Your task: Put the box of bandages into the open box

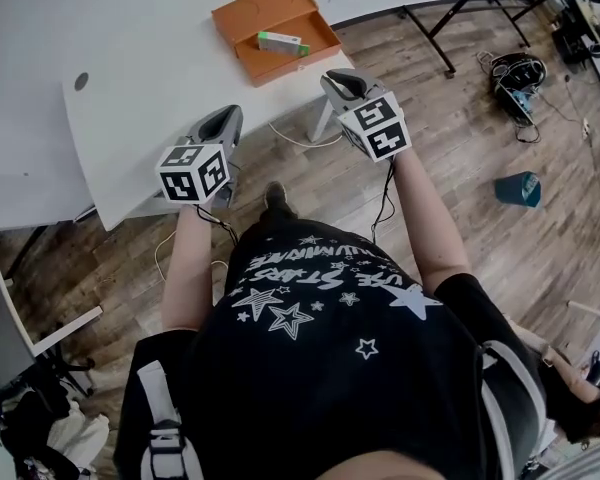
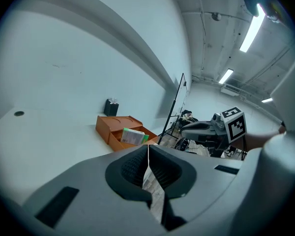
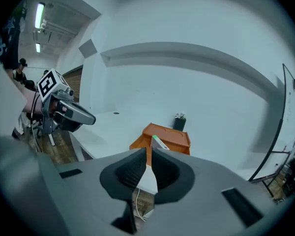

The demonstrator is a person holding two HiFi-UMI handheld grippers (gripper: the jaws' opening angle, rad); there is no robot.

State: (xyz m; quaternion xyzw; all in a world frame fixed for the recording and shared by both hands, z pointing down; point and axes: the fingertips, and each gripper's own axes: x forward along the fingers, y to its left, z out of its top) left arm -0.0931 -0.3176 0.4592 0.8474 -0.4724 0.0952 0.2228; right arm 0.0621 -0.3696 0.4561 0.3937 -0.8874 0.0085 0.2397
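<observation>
Head view, from the left: the left gripper is held at the near edge of the white table, its jaws pointing toward 12 o'clock. Left gripper view shows those jaws pressed together with nothing between them. At about 1 o'clock from it, farther in on the table, lies the orange open box, its lid folded flat behind the tray. The box of bandages, green and white, rests inside the tray, along the side next to the lid. Further right, the right gripper hangs just off the table's corner above the wooden floor, and the open box sits at roughly 11 o'clock from it. Right gripper view shows its jaws closed as well and empty, with the box of bandages visible in the tray beyond the tips. A small dark container stands on the table behind the open box, at its 12 o'clock in that view. On the floor, at 3 o'clock in the head view, lies a blue object.
</observation>
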